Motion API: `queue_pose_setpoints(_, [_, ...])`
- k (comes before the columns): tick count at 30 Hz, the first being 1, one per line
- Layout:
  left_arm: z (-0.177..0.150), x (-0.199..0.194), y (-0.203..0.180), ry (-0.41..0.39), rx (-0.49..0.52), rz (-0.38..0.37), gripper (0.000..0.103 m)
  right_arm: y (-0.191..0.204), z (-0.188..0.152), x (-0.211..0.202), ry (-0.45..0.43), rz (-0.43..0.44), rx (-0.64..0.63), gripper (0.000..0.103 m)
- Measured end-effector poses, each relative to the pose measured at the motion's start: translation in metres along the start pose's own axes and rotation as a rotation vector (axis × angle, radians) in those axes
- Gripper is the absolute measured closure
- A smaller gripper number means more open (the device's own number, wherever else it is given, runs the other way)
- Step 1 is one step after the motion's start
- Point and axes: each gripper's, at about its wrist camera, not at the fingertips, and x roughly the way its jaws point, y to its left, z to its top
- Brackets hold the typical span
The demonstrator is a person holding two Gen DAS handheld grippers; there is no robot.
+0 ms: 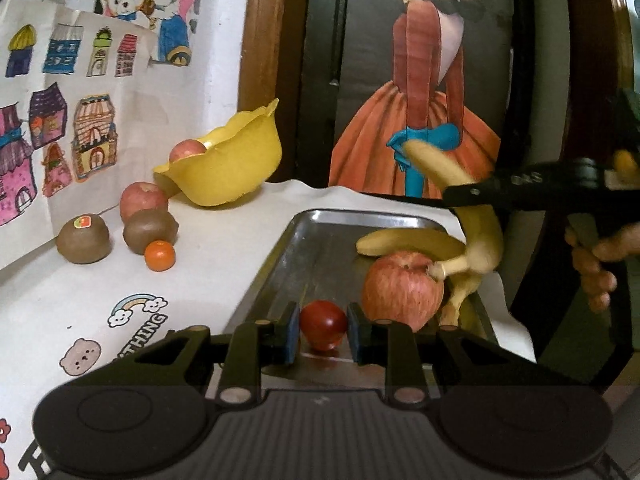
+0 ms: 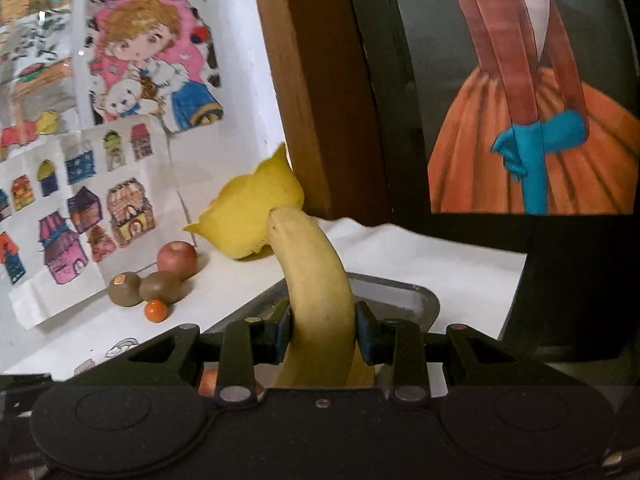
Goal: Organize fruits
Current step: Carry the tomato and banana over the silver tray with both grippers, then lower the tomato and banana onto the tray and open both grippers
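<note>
My right gripper (image 2: 323, 330) is clamped across a banana (image 2: 316, 280) whose long axis rises steeply above the tray (image 1: 320, 220). My left gripper (image 1: 323, 330) straddles a small red fruit (image 1: 322, 323) at the tray's near end, jaws not closed on it. An apple (image 1: 402, 294) lies just right.

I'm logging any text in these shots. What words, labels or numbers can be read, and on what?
"THING": the end of a longer word, its start hidden, printed on the white table cover beside a rainbow.
Embossed marking on the black right tool's finger: too blurred to read.
Red sticker on the brown kiwi: too small to read.
</note>
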Motion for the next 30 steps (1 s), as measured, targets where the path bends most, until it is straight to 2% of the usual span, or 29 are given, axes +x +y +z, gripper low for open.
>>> queue_pose_setpoints(6, [-0.006, 0.005, -0.006, 0.025, 0.033, -0.021, 0.075, 0.001, -0.005, 0.026, 0.037, -0.008, 0.012, 0.068])
queue_pose_setpoints(16, [-0.006, 0.012, -0.010, 0.074, 0.053, -0.023, 0.075, 0.014, -0.015, 0.028, -0.002, -0.040, -0.051, 0.066])
queue_pose_setpoints(30, [-0.006, 0.021, -0.003, 0.126, 0.016, -0.014, 0.075, 0.018, -0.023, 0.027, -0.054, -0.064, -0.088, 0.064])
